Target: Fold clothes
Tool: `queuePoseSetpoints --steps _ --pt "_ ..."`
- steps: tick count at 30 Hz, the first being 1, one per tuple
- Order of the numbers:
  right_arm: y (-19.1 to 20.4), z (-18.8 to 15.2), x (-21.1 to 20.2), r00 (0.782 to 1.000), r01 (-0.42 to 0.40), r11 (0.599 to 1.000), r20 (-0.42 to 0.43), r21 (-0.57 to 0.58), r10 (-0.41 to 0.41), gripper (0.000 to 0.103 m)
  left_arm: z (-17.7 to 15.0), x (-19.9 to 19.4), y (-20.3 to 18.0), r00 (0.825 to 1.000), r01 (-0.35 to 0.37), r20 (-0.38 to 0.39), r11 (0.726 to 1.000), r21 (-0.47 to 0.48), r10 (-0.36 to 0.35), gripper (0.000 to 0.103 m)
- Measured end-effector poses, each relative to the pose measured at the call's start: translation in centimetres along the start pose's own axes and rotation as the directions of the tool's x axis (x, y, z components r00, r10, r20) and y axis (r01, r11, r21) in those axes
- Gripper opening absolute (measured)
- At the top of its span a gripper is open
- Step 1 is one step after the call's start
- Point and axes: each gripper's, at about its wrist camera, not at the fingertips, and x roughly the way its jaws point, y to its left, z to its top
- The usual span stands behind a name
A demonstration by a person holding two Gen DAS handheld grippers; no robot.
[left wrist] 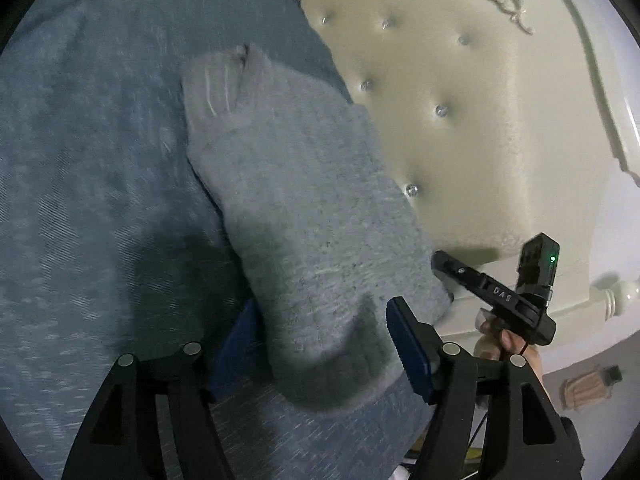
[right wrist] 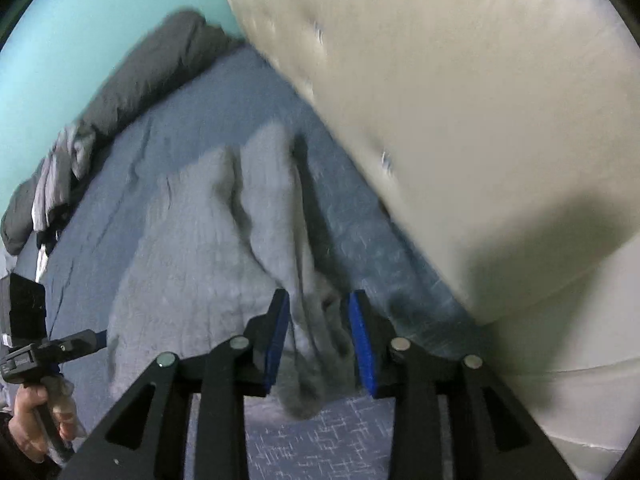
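A: Left gripper (left wrist: pixel 320 344)?
B: Jaws parted, grey garment (left wrist: pixel 304 208) between them, pads not visibly pressing; garment lies ahead on the blue bedsheet (left wrist: pixel 88 160).
A: Right gripper (right wrist: pixel 318 344)?
B: Straddles a bunched fold; grip uncertain; cream headboard (right wrist: pixel 460 120) just rightward.

A bed in blue patterned sheet (left wrist: pixel 88 168) meets a cream button-tufted headboard (left wrist: pixel 440 92) — turquoise wall (right wrist: pixel 80 40) behind, dark rolled duvet (right wrist: pixel 152 72) alongside.

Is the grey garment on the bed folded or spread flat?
Partly folded. The grey garment lies doubled into a thick narrow bundle on the bed, not flat; its near end is bunched and creased.
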Motion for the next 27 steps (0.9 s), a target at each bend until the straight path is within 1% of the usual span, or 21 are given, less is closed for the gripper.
queuePoseSetpoints --steps 1,3,6,8,10,11,12,13,14,16,18,21,24,27 --pt "0.3 0.0 -0.6 1.0 -0.021 1.0 0.02 -0.009 0.021 0.031 0.2 -0.7 -0.1 1.0 0.001 0.013 1.0 0.012 -0.001 0.071" --pt "1.3 -0.2 -1.0 0.998 -0.048 0.998 0.031 -0.044 0.05 0.024 0.6 -1.7 -0.9 0.999 -0.005 0.039 0.998 0.058 0.003 0.071" --pt "3.0 -0.5 -0.5 0.994 -0.112 0.989 0.007 -0.092 0.113 0.018 0.8 -1.7 -2.8 0.999 -0.01 0.036 0.99 0.143 0.005 0.071" --pt "4.1 -0.5 0.8 0.992 -0.128 0.986 -0.021 -0.11 0.126 0.015 0.5 -1.0 -3.8 1.0 -0.021 0.022 0.982 0.189 0.017 0.07" --pt "4.5 -0.9 2.3 0.993 -0.105 0.988 -0.058 -0.111 0.099 0.014 0.0 -0.4 -4.2 0.999 -0.047 0.003 0.973 0.226 0.047 0.07" --pt "4.3 -0.9 3.1 0.995 -0.078 0.992 -0.075 -0.099 0.071 0.011 0.0 0.2 -4.2 0.997 -0.071 -0.006 0.967 0.244 0.074 0.07" --pt "3.9 -1.1 3.7 0.995 -0.055 0.995 -0.089 -0.081 0.048 0.01 0.1 0.8 -3.9 0.995 -0.093 -0.013 0.963 0.251 0.1 0.07" --pt "3.3 -1.3 4.1 0.995 -0.036 0.998 -0.098 -0.06 0.03 0.005 0.1 1.0 -3.6 0.993 -0.105 -0.02 0.963 0.249 0.114 0.07" --pt "2.8 -1.6 4.4 0.995 -0.018 0.999 -0.104 -0.045 0.013 0.002 0.0 1.2 -3.2 0.991 -0.119 -0.024 0.962 0.245 0.129 0.07" --pt "2.1 -2.0 4.6 0.993 0.013 0.999 -0.114 -0.032 -0.017 0.001 -0.4 1.5 -2.8 0.987 -0.141 -0.032 0.957 0.254 0.154 0.07" --pt "1.7 -2.2 4.3 0.994 0.018 1.0 -0.111 -0.021 -0.021 0.0 -0.8 1.8 -2.5 0.986 -0.151 -0.036 0.952 0.265 0.166 0.07" --pt "1.7 -2.2 3.3 0.998 0.01 1.0 -0.064 -0.013 -0.011 0.0 -0.6 1.9 -2.6 0.985 -0.159 -0.023 0.949 0.272 0.172 0.07" --pt "1.9 -2.1 2.2 1.0 -0.002 1.0 -0.017 -0.017 0.002 0.001 -0.3 1.1 -3.2 0.986 -0.161 0.01 0.944 0.288 0.165 0.07" --pt "1.5 -3.1 3.2 0.998 0.035 0.999 -0.044 -0.007 -0.035 0.001 -0.4 0.6 -3.7 0.987 -0.156 0.015 0.938 0.309 0.159 0.07"
